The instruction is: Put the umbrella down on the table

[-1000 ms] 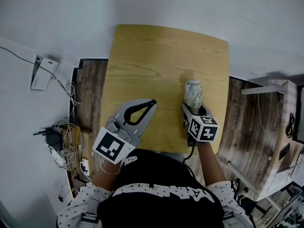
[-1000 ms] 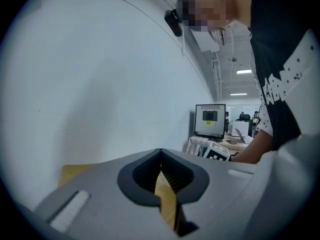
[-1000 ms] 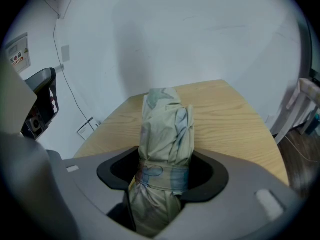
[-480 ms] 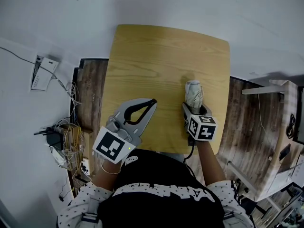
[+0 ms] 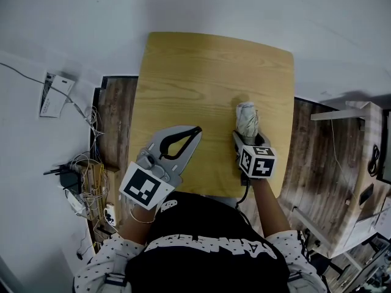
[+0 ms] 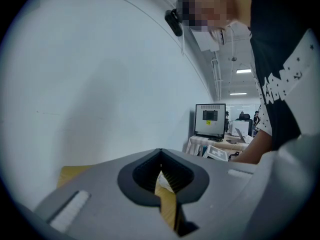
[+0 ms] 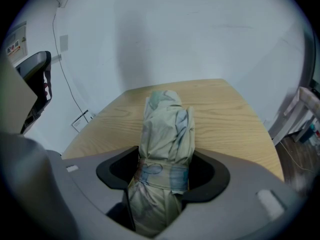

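Fingers (image 7: 240,194) of right gripper (image 5: 249,138) clasp the folded umbrella (image 7: 165,134), jaws just easing open; umbrella tip seems to rest on table (image 5: 201,72), right of frame centre. Empty left gripper (image 5: 194,131) closed, lower left. Remaining: full release.

There is one table (image 5: 208,72). On it, near its right edge, is one folded umbrella (image 5: 248,119).

There are two grippers, the left gripper (image 5: 197,130) and the right gripper (image 5: 250,138). The right gripper's jaws have just been opening with the umbrella between them.

There are two marker cubes, the left cube (image 5: 145,187) and the right cube (image 5: 257,161).

One person's black shirt (image 5: 208,249) shows below the table's near edge.

Past the table's left edge are one white box (image 5: 54,94) and one tangle of cables (image 5: 85,176).

The left gripper view shows one monitor (image 6: 210,120).
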The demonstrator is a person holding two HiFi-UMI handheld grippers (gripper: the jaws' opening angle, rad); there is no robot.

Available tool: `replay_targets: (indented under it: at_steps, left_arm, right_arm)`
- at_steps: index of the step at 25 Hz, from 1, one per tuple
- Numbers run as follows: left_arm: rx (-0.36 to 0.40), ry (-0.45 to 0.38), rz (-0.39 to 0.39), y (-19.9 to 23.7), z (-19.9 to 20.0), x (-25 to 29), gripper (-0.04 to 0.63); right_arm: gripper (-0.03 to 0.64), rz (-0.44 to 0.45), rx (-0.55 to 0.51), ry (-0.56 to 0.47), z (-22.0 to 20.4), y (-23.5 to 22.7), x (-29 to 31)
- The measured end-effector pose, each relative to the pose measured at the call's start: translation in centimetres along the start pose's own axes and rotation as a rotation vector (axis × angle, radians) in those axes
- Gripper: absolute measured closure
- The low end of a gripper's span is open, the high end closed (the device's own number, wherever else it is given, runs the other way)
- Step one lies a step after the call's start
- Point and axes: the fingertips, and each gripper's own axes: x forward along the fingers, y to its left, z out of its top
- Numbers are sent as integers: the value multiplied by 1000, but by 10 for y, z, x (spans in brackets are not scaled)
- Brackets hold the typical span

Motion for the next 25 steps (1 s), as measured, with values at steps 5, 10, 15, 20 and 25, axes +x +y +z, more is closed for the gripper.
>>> replay_targets:
  at_steps: [5, 10, 15, 20, 25]
  left_arm:
    - [7, -14, -9, -3, 3, 1, 594]
    - [7, -9, -8, -6, 2, 2, 594]
    - [14, -12, -3, -9, 4, -2, 595]
    - [26, -18, 1, -11, 9, -3, 594]
    - [33, -28, -7, -17, 13, -4, 595]
  right_arm:
    - [305, -3, 2, 11, -1, -1, 1]
    - [301, -8, -3, 15, -1, -2, 3]
    - [284, -5, 6, 8, -2, -3, 0]
    - [270, -12, 3, -8, 0, -4, -2]
    - [262, -11, -3, -8, 0, -5, -9]
